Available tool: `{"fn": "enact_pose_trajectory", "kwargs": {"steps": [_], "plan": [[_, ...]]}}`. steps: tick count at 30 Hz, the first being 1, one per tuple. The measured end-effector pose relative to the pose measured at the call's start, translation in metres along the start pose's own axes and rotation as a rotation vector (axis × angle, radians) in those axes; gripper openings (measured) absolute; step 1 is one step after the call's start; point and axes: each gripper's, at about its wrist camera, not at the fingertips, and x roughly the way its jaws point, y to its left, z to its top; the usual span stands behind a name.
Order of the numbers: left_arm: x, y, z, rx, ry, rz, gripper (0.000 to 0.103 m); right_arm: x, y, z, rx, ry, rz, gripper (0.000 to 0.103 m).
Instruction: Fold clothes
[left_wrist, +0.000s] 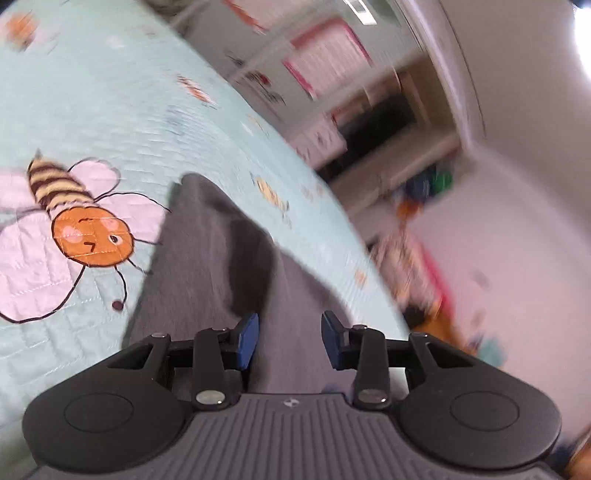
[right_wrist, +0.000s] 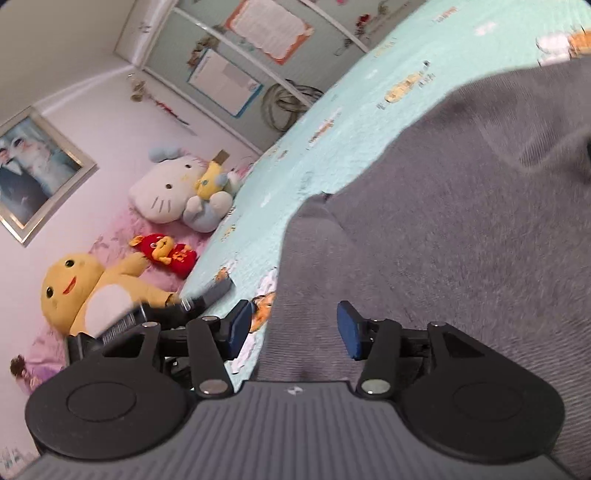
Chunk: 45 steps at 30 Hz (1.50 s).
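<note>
A grey knitted garment (left_wrist: 207, 266) lies on a light green quilt with bee prints (left_wrist: 110, 110). In the left wrist view my left gripper (left_wrist: 290, 339) is open, its blue pads apart just above the garment's near part, with a dark fold (left_wrist: 251, 254) ahead. In the right wrist view the same grey garment (right_wrist: 443, 240) fills the right half. My right gripper (right_wrist: 295, 328) is open over the garment's left edge, nothing between its pads.
Plush toys, a white cat (right_wrist: 166, 188), a yellow one (right_wrist: 77, 291) and a red one (right_wrist: 166, 251), lie on pink bedding beside the quilt (right_wrist: 332, 129). The other gripper's body (right_wrist: 162, 314) shows at left. Blurred shelves and clutter (left_wrist: 406, 184) stand beyond the bed edge.
</note>
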Motion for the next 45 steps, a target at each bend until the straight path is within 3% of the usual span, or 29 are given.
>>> {"fn": "enact_pose_trajectory", "kwargs": {"steps": [3, 5, 6, 8, 14, 18, 21, 24, 30, 42, 45], "plan": [[0.013, 0.016, 0.001, -0.082, -0.005, 0.003, 0.039, 0.004, -0.008, -0.009, 0.010, -0.001, 0.002, 0.052], [0.022, 0.026, 0.002, -0.136, -0.008, 0.005, 0.028, 0.005, -0.008, -0.013, -0.015, -0.005, -0.006, 0.052], [0.026, 0.031, 0.002, -0.163, -0.010, 0.005, 0.015, 0.005, -0.008, -0.014, -0.027, -0.005, -0.011, 0.052], [0.034, 0.042, 0.002, -0.217, -0.013, 0.007, 0.004, 0.006, -0.007, -0.015, -0.041, -0.005, -0.016, 0.052], [0.045, 0.010, 0.000, 0.046, 0.004, 0.126, 0.005, 0.007, -0.005, -0.017, -0.046, -0.019, -0.025, 0.052], [0.048, 0.003, -0.001, 0.133, 0.005, 0.146, 0.005, 0.011, 0.008, -0.017, -0.098, -0.020, -0.050, 0.054], [0.052, -0.005, -0.005, 0.230, -0.001, 0.187, 0.005, 0.013, 0.018, -0.016, -0.129, -0.039, -0.029, 0.054], [0.056, -0.015, -0.007, 0.315, -0.007, 0.236, 0.005, 0.029, 0.013, -0.006, -0.054, -0.008, 0.037, 0.054], [0.056, -0.005, -0.002, 0.304, 0.004, 0.223, 0.003, 0.064, -0.006, 0.009, 0.081, 0.051, 0.136, 0.052], [0.039, -0.025, -0.018, 0.543, 0.126, 0.251, 0.004, 0.060, -0.021, 0.010, 0.164, 0.001, 0.265, 0.054], [0.037, -0.030, -0.024, 0.630, 0.148, 0.266, 0.004, 0.063, -0.020, 0.008, 0.141, 0.011, 0.257, 0.054]]}}
